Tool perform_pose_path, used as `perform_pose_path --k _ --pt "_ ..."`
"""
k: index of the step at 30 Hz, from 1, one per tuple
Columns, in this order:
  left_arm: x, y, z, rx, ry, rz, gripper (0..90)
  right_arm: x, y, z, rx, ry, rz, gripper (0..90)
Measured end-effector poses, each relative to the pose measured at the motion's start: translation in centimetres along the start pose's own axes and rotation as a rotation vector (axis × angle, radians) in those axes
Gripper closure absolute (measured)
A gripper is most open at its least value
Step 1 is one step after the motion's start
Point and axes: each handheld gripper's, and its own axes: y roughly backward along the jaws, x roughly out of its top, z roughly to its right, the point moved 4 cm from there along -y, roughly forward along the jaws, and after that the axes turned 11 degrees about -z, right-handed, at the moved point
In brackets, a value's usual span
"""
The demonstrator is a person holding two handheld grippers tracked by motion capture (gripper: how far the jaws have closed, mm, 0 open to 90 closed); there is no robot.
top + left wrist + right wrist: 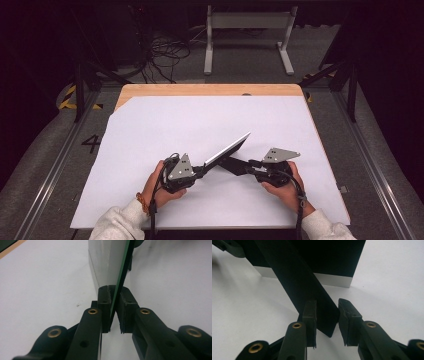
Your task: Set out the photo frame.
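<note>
A wooden counter [210, 90] stood under the high view, nearly all of it covered by a large white sheet [165, 125] that left only a strip of wood bare along the far edge.

Near the front middle of the sheet was a thin, flat folded board [227, 151], dark on one face and pale silver-white on the other. One leaf rose at a slant from lower left to upper right, its pale side showing in the high view; the other dark leaf [234, 165] lay low toward the right. In the left gripper view the raised leaf [107, 262] ran away edge-on, showing a green edge.

The left hand-held gripper [199, 171], held in the person's left hand [159, 186], was clamped on the lower end of the raised leaf; in its own view [115, 312] both pads pressed the thin edge.

The right hand-held gripper [249, 164], held in the right hand [284, 189], reached in from the right. In its own view [327, 320] the dark leaf's corner [325, 315] stood between the jaws, against one pad and with a gap to the other, so the jaws stood apart.
</note>
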Motion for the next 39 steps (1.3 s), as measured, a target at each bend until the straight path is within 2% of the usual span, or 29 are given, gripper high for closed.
perform_pose_path --k 16,31,34,39 --pt "1.0 -0.7 0.8 0.012 -0.021 0.000 78.8 0.2 0.0 1.1 -0.032 -0.029 -0.006 67.4" --pt "1.7 -1.8 1.0 0.001 0.003 0.014 75.4 0.2 0.0 1.9 -0.090 -0.058 -0.004 66.3" --pt "1.9 -2.0 1.0 0.010 -0.012 0.013 75.1 0.2 0.0 2.1 -0.095 -0.063 -0.001 66.1" --pt "1.9 -2.1 0.9 0.006 -0.008 0.014 74.6 0.2 -0.1 2.2 -0.104 -0.066 -0.003 66.5"
